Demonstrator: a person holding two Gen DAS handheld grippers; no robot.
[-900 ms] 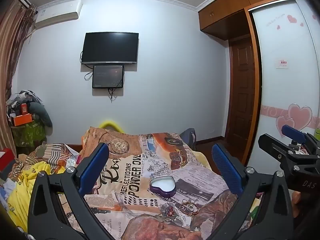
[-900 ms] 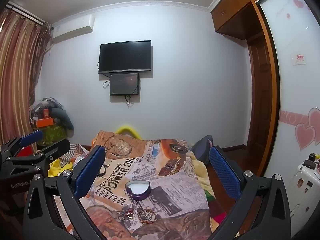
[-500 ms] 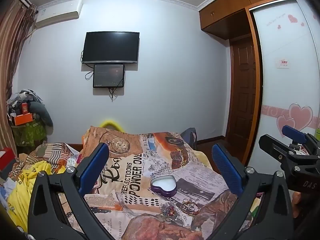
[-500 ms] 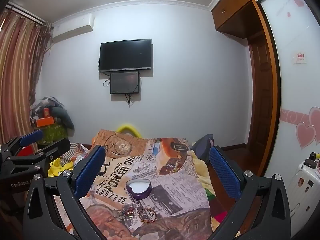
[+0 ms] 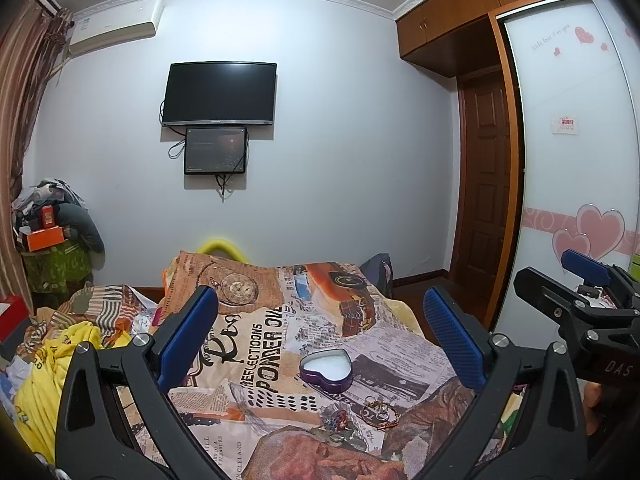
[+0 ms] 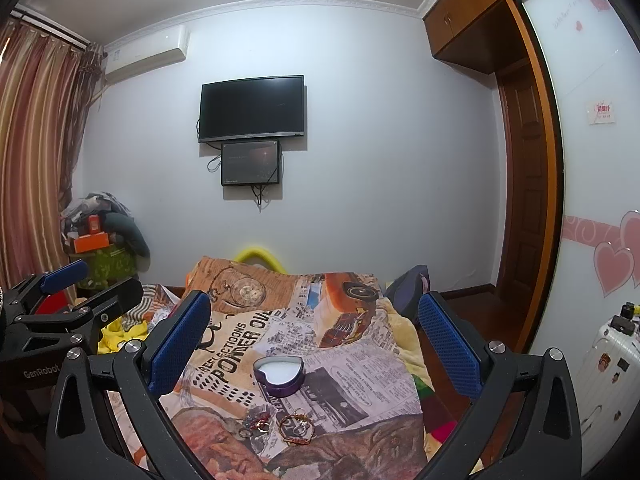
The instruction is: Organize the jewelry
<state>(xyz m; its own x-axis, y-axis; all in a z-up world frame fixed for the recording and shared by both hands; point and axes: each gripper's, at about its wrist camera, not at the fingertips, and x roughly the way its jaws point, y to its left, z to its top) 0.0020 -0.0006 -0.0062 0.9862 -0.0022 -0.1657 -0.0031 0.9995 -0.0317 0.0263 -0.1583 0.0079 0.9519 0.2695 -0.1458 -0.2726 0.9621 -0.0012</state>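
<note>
Both grippers wide apart, holding nothing.
Heart-shaped tin (image 6: 279, 375) lies ahead between the right gripper (image 6: 314, 338) fingers; jewelry (image 6: 296, 426) nearer.

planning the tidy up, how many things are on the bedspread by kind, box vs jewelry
Heart-shaped box: 1, purple, lid off, nothing inside that shows.
Gold bracelet: 1.
Cluster of small pieces: 1 heap, too tangled to count its pieces.
Total: 3 groupings, all lying apart from both open claws, left claw and right claw.
</note>
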